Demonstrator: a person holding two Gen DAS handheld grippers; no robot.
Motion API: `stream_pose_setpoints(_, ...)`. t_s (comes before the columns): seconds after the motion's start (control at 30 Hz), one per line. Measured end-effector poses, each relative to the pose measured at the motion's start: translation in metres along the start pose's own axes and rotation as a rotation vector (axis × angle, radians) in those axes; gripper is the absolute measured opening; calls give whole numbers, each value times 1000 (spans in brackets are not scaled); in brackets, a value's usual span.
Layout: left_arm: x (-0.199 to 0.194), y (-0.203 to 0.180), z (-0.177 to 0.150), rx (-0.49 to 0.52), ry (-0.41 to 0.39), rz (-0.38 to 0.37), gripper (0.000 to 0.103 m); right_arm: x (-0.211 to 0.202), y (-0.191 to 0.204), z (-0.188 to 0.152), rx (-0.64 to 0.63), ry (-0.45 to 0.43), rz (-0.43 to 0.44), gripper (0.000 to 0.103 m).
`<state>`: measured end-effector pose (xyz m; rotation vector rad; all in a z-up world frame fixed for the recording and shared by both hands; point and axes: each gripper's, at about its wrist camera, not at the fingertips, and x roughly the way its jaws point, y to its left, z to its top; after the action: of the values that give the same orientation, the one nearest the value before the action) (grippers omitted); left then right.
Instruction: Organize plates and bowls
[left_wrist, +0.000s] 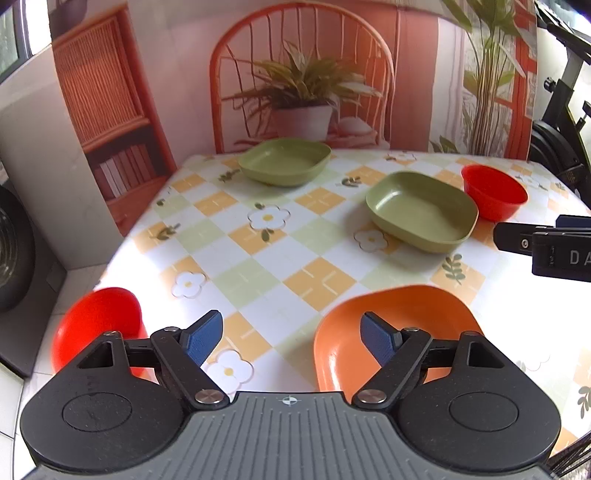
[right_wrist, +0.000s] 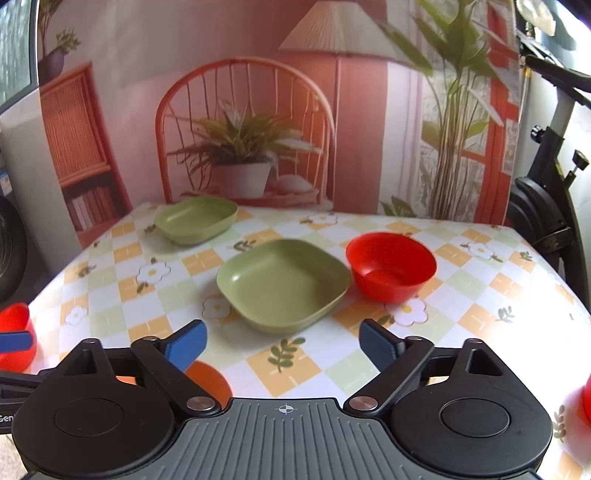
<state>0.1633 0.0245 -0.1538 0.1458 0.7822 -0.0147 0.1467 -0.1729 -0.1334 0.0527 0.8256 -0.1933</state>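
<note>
Two green plates (right_wrist: 282, 282) (right_wrist: 196, 218) flank red bowl (right_wrist: 391, 266).

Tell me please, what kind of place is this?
Probably a staged dining corner, not a real room. The table has a flowered checked cloth with green plates and red bowls, but the chair and plants behind look like a printed backdrop; an exercise bike stands beside it.

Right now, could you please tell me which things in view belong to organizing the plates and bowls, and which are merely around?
Belong to the job:
near green plate
far green plate
orange plate
red bowl beside the near green plate
red bowl at the table's left edge

Merely around:
floral checked tablecloth
printed room backdrop
exercise bike
</note>
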Motion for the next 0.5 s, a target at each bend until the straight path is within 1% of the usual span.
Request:
stream_pose_setpoints(0.17, 16, -1, -9, -9, 45, -21, 79, 11, 4, -11, -15, 45, 33, 82)
stream_pose_setpoints(0.23, 21, 0, -12, -23, 66, -31, 77, 15, 6, -17, -27, 72, 49, 77)
stream_pose_setpoints(0.4, 28, 2, -22, -56, 107, -56, 70, 25, 15, -29, -60, 142, 97, 68)
stream_pose_setpoints(0.5, 30, 6, -27, -86, 123, -75, 64, 26, 20, -32, -78, 161, 111, 66)
